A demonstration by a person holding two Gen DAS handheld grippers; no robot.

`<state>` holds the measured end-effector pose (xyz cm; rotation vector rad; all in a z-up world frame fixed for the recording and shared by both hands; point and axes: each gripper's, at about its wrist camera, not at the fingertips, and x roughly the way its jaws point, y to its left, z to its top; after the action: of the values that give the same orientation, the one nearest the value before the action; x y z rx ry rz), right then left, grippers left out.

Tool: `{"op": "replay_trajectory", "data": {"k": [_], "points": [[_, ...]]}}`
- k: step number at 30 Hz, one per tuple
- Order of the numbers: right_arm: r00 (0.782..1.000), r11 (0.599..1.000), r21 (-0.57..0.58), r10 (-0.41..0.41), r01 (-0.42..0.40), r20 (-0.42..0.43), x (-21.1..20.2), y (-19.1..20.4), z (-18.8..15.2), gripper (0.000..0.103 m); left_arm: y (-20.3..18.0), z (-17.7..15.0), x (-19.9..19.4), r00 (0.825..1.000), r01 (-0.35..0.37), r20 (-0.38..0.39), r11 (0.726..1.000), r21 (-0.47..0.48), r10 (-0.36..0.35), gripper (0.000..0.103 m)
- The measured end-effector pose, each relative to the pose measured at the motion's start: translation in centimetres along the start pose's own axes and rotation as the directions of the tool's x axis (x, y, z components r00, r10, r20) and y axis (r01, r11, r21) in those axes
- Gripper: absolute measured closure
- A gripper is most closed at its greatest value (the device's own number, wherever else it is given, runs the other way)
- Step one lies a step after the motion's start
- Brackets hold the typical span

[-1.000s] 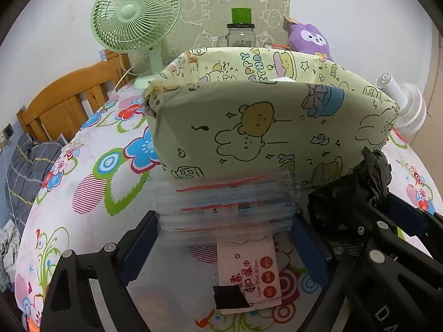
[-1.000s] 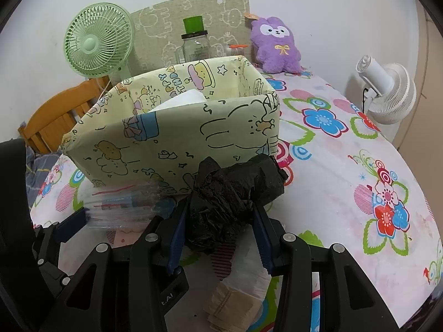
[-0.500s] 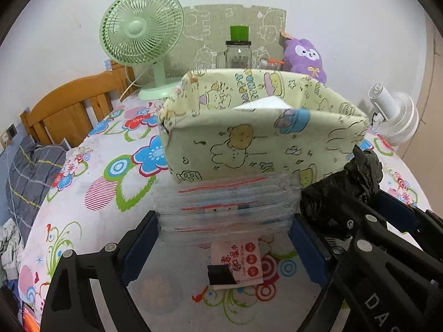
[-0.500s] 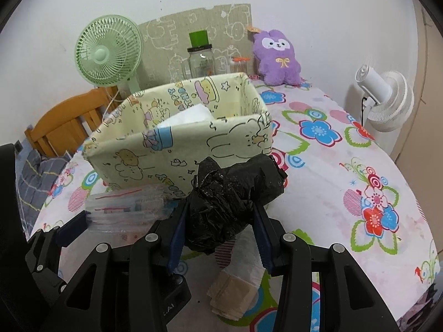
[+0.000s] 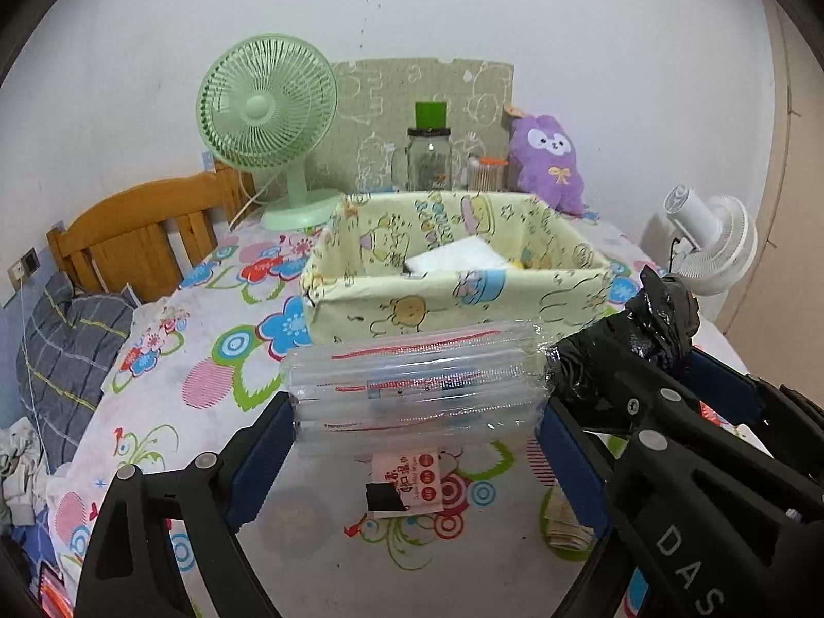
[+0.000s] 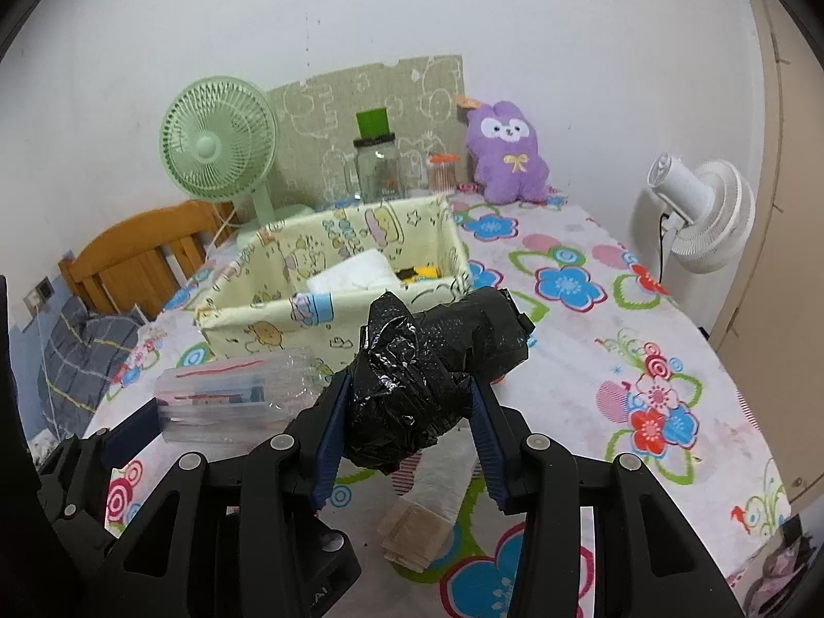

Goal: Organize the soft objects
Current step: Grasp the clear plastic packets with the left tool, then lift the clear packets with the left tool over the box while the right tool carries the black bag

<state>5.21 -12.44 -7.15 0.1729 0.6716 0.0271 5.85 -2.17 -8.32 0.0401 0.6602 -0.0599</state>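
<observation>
Table: the flowered cloth [image 6: 592, 360] fills both views; the right view shows more bare cloth.
Box: the yellow cartoon fabric box [image 5: 448, 304] sits just beyond both tongs; the right view [image 6: 329, 309] shows something yellow inside beside a white folded item.
Clear bags: a stack of clear zip bags [image 5: 412, 381] is clamped in the left tongs [image 5: 412, 443], above the table.
Black bag: a crumpled black plastic bag [image 6: 432, 360] is squeezed by the right tongs [image 6: 407, 443].
Wipes packet: lies on the cloth [image 5: 407, 481], seen only under the left tongs.

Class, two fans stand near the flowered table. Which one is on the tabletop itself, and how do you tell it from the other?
The pale green desk fan, standing on its base behind the cartoon-print fabric box. The white fan stands off the table's right edge.
</observation>
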Motion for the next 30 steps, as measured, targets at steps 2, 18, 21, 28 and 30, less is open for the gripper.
{"op": "replay_trajectory", "data": {"k": [2,18,21,28,30], "points": [[1.000,1.000,-0.001,0.003,-0.003,0.012,-0.7,0.0,0.2,0.055,-0.1,0.2,-0.7,1.000,0.000,0.012,1.000,0.001,0.000,0.010],[0.995,1.000,-0.020,0.015,-0.013,0.102,-5.1,0.4,2.7,0.055,-0.3,2.7,-5.0,0.995,0.001,0.098,1.000,-0.003,-0.001,0.010],[0.993,1.000,-0.025,0.021,-0.018,0.116,-5.6,0.6,3.2,0.055,-0.2,3.1,-5.6,0.994,-0.002,0.112,1.000,-0.006,0.003,0.010],[0.989,0.999,-0.036,0.023,-0.018,0.147,-6.7,1.2,4.2,0.055,0.0,4.0,-6.7,0.989,-0.002,0.145,1.000,-0.007,0.003,0.010],[0.987,0.999,-0.039,0.023,-0.017,0.156,-7.0,1.3,4.5,0.055,0.0,4.3,-6.9,0.988,-0.002,0.155,1.000,-0.006,0.002,0.010]]}}
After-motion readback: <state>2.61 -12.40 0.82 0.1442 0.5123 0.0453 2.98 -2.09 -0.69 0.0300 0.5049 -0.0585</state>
